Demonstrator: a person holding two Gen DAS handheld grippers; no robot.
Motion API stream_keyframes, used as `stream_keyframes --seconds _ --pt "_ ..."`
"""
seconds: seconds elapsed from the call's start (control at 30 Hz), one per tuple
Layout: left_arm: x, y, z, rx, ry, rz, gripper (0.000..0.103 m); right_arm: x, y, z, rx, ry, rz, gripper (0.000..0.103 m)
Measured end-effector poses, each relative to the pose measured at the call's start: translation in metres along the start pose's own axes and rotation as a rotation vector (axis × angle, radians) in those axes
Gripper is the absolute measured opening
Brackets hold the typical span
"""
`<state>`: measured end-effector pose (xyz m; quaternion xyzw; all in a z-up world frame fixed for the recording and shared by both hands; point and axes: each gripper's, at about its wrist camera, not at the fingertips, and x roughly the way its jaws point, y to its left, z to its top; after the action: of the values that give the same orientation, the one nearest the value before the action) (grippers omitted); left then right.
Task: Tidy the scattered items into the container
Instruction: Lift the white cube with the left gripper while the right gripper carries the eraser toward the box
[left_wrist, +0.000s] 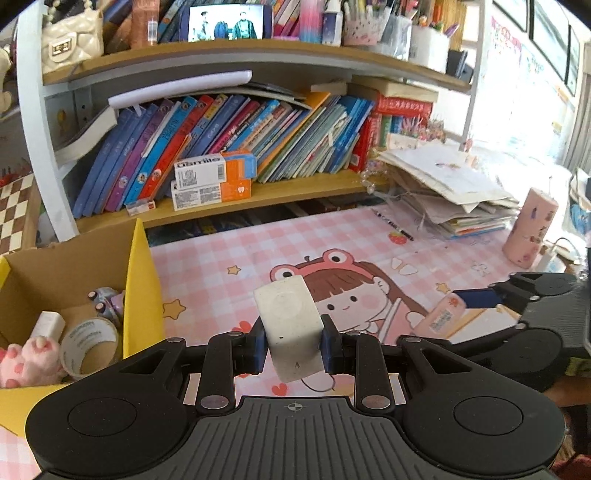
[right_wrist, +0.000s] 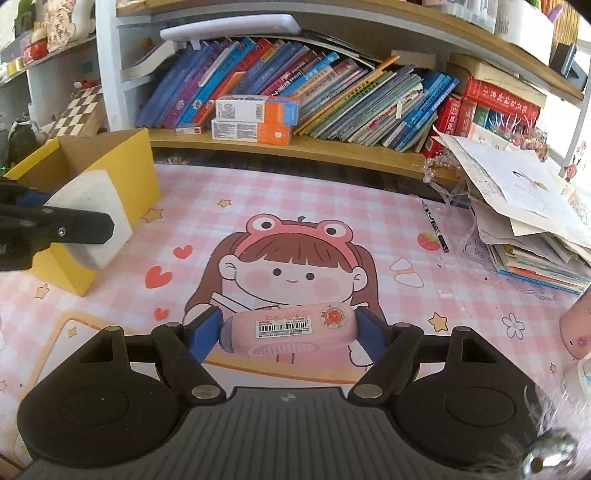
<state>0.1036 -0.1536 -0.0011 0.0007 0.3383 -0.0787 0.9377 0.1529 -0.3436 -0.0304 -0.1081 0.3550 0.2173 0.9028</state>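
Left wrist view: my left hand-held gripper (left_wrist: 291, 349) is clamped on a white block (left_wrist: 290, 325), held beside the yellow cardboard box (left_wrist: 142, 280), whose wall could catch the block if I release too early. Right wrist view: my right hand-held gripper (right_wrist: 290, 332) pinches a pink case (right_wrist: 290, 328) endwise over the tabletop (right_wrist: 369, 206); I judge that this end grip may slip.

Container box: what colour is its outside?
Yellow outside, plain brown cardboard inside. The container box shows its outer wall best in the right wrist view.
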Motion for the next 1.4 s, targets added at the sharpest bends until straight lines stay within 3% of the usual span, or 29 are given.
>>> stream_keyframes --seconds 0.67,1.4 --pt "-0.061 0.055 -0.01 0.0 -0.098 -0.027 0.027 -0.029 0.074 0.016 -0.028 -0.05 0.002 0.076" --pt "-0.091 0.162 -0.023 -0.081 -0.181 0.105 0.027 -0.024 0.164 0.082 -0.189 -0.108 0.094 0.076"
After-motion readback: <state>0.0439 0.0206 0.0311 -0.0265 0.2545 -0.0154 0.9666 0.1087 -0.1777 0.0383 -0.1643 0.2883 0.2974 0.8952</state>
